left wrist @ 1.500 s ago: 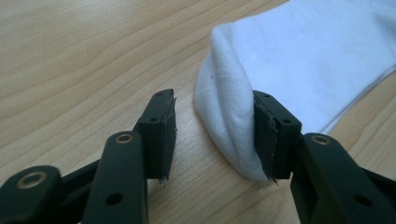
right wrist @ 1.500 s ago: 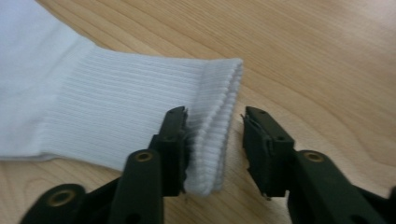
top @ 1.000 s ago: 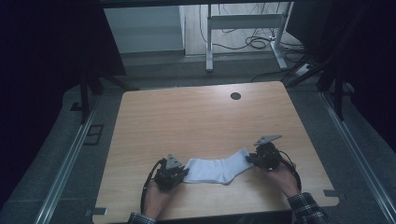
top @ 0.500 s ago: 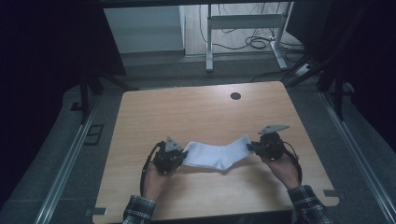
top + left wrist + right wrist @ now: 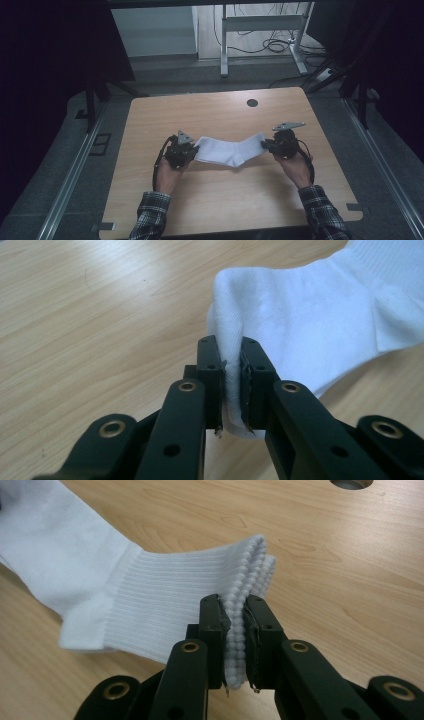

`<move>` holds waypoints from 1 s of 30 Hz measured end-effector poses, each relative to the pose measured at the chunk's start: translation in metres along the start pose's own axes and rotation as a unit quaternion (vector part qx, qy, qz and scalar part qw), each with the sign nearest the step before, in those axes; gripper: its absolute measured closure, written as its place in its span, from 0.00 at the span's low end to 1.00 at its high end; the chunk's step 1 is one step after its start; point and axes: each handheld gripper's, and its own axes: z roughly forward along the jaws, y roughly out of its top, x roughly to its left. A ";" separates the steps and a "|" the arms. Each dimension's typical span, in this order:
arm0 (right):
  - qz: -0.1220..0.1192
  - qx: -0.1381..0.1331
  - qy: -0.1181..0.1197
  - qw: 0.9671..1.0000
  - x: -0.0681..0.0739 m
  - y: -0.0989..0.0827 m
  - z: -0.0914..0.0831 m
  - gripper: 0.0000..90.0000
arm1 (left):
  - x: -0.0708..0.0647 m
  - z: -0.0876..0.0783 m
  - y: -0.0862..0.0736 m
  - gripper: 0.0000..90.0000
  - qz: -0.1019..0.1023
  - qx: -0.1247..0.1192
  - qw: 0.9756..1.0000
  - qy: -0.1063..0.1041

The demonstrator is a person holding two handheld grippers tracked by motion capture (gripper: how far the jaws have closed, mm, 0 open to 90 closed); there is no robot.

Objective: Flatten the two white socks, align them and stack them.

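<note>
Pickup done — left gripper [image 5: 231, 385] clamped on the toe of the white sock [image 5: 230, 150], right gripper [image 5: 239, 640] clamped on the ribbed cuff. Sock hangs between them, sagging toward the table [image 5: 210, 200]. Fold or placement probably still to do.

the white knitted cloth sock [image 5: 150, 605] looks soft and matt, ribbed at its cuff; the pale wood-grain table top [image 5: 210, 205], lower frame, is smooth with a faint sheen.

A white ribbed sock [image 5: 231, 151], a light wood-grain table [image 5: 210, 200], black jaws, and plaid sleeves [image 5: 150, 220].
</note>
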 end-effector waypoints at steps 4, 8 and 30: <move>0.004 0.001 -0.005 1.000 -0.003 0.001 0.010 0.88 | 0.004 0.013 0.000 0.90 -0.006 0.010 1.000 0.008; 0.009 0.006 -0.010 1.000 -0.007 -0.002 0.020 0.87 | 0.005 0.026 -0.004 0.90 -0.013 0.017 1.000 0.014; 0.018 0.020 -0.025 0.999 -0.013 -0.018 0.042 0.58 | 0.012 0.039 -0.018 0.54 -0.061 0.019 0.997 0.037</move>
